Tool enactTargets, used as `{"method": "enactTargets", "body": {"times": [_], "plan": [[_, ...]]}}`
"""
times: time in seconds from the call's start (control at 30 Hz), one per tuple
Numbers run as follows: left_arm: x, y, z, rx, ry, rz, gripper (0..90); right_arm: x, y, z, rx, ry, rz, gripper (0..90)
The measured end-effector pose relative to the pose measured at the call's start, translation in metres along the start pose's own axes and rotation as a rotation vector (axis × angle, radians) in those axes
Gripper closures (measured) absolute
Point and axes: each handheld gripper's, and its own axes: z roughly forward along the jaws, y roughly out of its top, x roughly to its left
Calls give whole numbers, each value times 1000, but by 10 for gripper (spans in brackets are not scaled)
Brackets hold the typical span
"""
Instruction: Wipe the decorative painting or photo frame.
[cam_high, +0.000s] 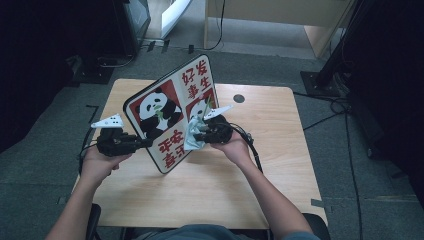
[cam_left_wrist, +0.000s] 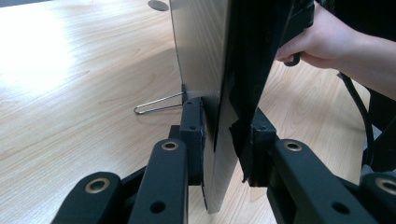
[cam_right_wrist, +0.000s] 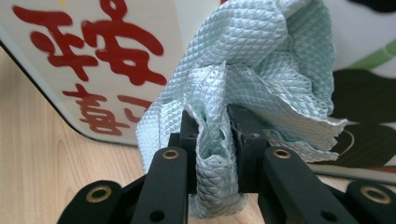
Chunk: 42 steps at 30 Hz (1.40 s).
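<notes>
With the panda board (cam_high: 170, 112) clamped edgewise by the left gripper (cam_left_wrist: 222, 140) and the cloth (cam_right_wrist: 243, 88) pinched in the right gripper (cam_right_wrist: 219, 135), the board could be tipped by hard wiping.

Upright panda board (cam_high: 170, 112), crumpled pale-blue cloth (cam_high: 193, 136)

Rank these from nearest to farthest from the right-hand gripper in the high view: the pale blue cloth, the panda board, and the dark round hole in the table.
1. Pale blue cloth: pinched in the right gripper itself.
2. Panda board: just left of it, the cloth pressed on its printed face.
3. Dark round hole: farther back on the table, toward the far edge.
</notes>
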Motion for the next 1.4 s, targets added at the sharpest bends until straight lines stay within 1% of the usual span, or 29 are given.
{"method": "enactTargets", "body": {"times": [0.13, 0.17, 0.27, 0.33, 0.47, 0.63, 0.7, 0.73, 0.77, 0.8, 0.83, 0.9, 0.97, 1.0, 1.07, 1.1, 1.13, 1.17, 1.23, 1.33, 1.4], "plan": [[0, 0, 0, -1, 3, 2, 744, -2, -6, 5, 17, -1, 10, 774], [0, 0, 0, 0, 2, 2, 744, -3, -9, 7, 30, 2, 18, 774], [0, 0, 0, 0, 1, 2, 744, -4, -11, 9, 37, 3, 20, 774], [0, 0, 0, 0, 1, 3, 743, -6, -14, 11, 59, 6, 31, 774], [0, 0, 0, -1, -1, 2, 743, -7, -18, 13, 63, 2, 30, 774], [0, 0, 0, -2, 0, 2, 741, -6, -15, 10, 69, 5, 26, 776], [0, 0, 0, -2, 0, 2, 740, -5, -14, 7, 63, 9, 29, 776], [1, 0, 0, -3, -1, 1, 740, -5, -12, 5, 57, 12, 23, 776], [1, 0, 0, -3, -3, -2, 739, -3, -9, 0, 40, 13, 23, 776], [1, 0, 0, -3, -3, -2, 739, -3, -9, 0, 40, 13, 23, 776], [1, 0, 0, -5, -4, -3, 738, -2, -5, -6, 24, 16, 18, 776], [1, 0, 0, -6, -4, -4, 737, -1, -3, -8, 18, 15, 17, 776], [1, 0, 0, -14, -1, -8, 731, 1, 2, -13, -1, 14, 5, 776], [1, 1, 0, -16, -3, -13, 727, 5, 8, -17, -7, 13, -8, 776], [1, 1, 0, -17, 0, -13, 725, 6, 11, -19, -13, 15, -13, 777], [1, 0, 1, -20, 2, -14, 724, 11, 17, -25, -27, 20, -24, 777], [1, 0, 1, -20, 2, -14, 723, 11, 17, -25, -27, 20, -24, 777], [1, 0, 1, -20, 2, -16, 722, 14, 24, -31, -45, 20, -35, 777], [1, 0, 1, -20, 5, -16, 718, 16, 26, -33, -51, 22, -37, 777], [1, -1, 1, -12, 6, -19, 706, 21, 36, -42, -81, 28, -47, 777], [1, -2, 1, -8, 7, -20, 700, 24, 42, -46, -89, 28, -55, 776]]}}
